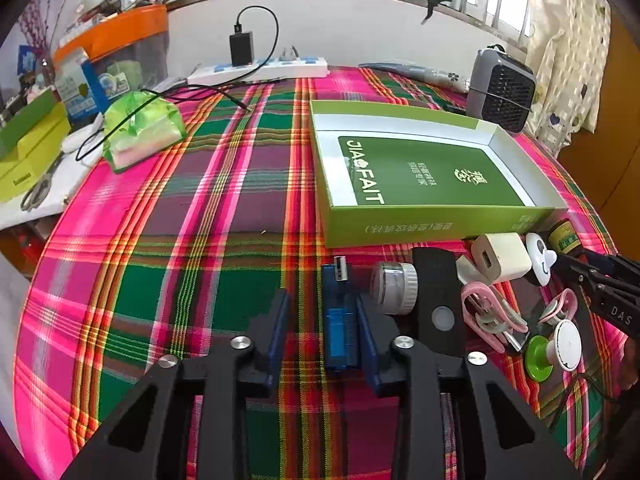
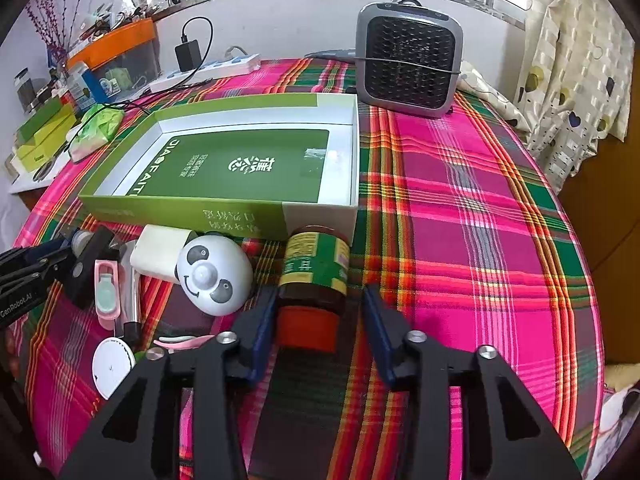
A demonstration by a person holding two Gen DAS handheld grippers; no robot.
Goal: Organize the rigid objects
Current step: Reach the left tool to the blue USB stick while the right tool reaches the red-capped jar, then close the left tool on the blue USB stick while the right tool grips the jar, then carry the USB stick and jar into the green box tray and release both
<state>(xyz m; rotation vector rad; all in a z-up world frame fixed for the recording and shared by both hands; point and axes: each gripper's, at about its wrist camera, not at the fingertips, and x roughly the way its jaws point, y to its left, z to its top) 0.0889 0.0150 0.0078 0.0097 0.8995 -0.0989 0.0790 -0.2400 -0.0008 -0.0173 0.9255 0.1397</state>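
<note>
Plaid cloth — left claw [image 1: 323,322] brackets blue USB stick [image 1: 339,316], grip unclear; right claw [image 2: 320,320] likewise around jar [image 2: 314,280].

The green box [image 1: 440,216] has "JIA FAIT" printed in white along the green panel on its floor, with a small emblem between the two words, beside Chinese characters too small to read. The right gripper [image 1: 616,312], seen from the left wrist, carries the letters "DAS". The left gripper [image 2: 18,304], seen from the right wrist, reads "GenRobot.AI".
</note>
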